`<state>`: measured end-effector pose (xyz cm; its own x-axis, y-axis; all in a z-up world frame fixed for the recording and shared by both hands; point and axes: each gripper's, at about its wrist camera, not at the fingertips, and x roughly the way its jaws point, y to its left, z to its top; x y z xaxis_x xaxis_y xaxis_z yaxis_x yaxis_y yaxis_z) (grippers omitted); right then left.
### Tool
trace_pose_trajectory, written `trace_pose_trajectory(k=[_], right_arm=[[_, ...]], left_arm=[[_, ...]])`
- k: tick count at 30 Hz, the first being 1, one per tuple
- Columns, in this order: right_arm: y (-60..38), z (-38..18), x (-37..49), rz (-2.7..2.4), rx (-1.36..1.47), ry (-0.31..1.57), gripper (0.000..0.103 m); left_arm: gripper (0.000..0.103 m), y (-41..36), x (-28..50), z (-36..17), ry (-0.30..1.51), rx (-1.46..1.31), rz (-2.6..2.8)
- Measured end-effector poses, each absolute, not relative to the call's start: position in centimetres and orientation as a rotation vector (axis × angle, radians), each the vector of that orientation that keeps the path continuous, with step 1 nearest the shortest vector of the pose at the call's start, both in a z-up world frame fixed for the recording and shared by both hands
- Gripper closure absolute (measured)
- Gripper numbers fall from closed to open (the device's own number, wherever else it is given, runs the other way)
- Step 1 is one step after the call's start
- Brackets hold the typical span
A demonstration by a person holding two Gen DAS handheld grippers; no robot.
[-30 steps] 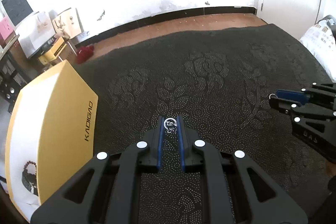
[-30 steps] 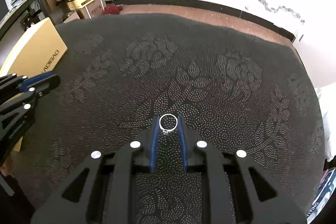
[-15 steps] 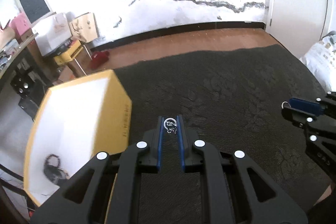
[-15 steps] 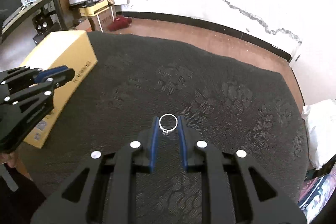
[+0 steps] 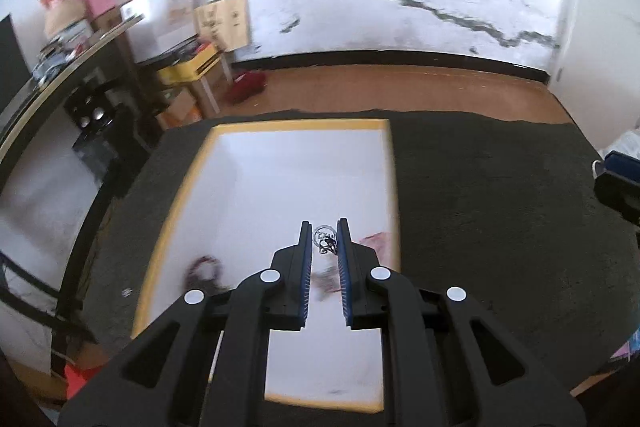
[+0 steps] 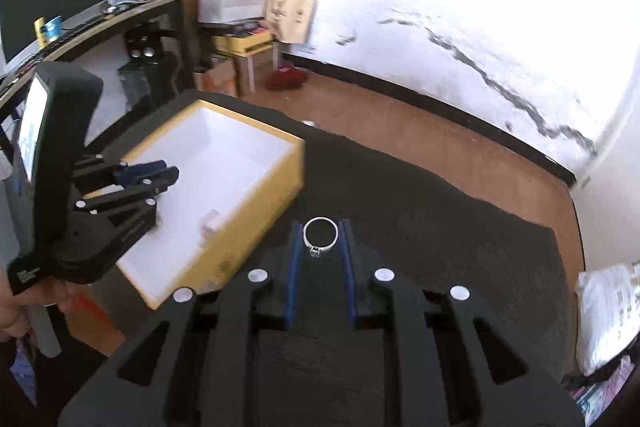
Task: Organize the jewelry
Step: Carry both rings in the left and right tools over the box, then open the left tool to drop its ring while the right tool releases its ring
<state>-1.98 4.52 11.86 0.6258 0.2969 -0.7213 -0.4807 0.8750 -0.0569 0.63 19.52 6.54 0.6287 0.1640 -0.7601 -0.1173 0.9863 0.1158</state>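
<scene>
Ring (image 6: 320, 235) between right hand-held gripper (image 6: 320, 231) fingers

Home room: cluttered desk (image 6: 120, 11), monitor (image 6: 48, 23), cracked wall (image 6: 480, 39).

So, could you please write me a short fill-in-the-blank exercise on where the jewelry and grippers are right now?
1. The right gripper holds a plain silver ____.
2. The left gripper hangs over the open yellow ____.
3. The box's inside is ____ in colour.
4. The cloth under the box is ____.

Missing words: ring; box; white; black
</scene>
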Motion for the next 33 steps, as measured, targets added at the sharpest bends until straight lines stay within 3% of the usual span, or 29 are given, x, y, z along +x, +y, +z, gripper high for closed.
trace_pose_trajectory(k=[13,25,33], right_arm=[[17.2,11.9,-2.4,0.587,-0.319,0.802,0.084],[21.1,4.1,2.2,0.573,-0.318,0.977,0.084],[22.3,0.7,4.7,0.551,-0.322,1.049,0.084]], left_arm=[[0.091,31.4,-3.3,7.5,0.902,0.002,0.313],[0.091,34.5,-0.8,0.1,1.052,-0.144,0.333],[0.091,34.7,0.7,-1.8,1.084,-0.135,0.337]])
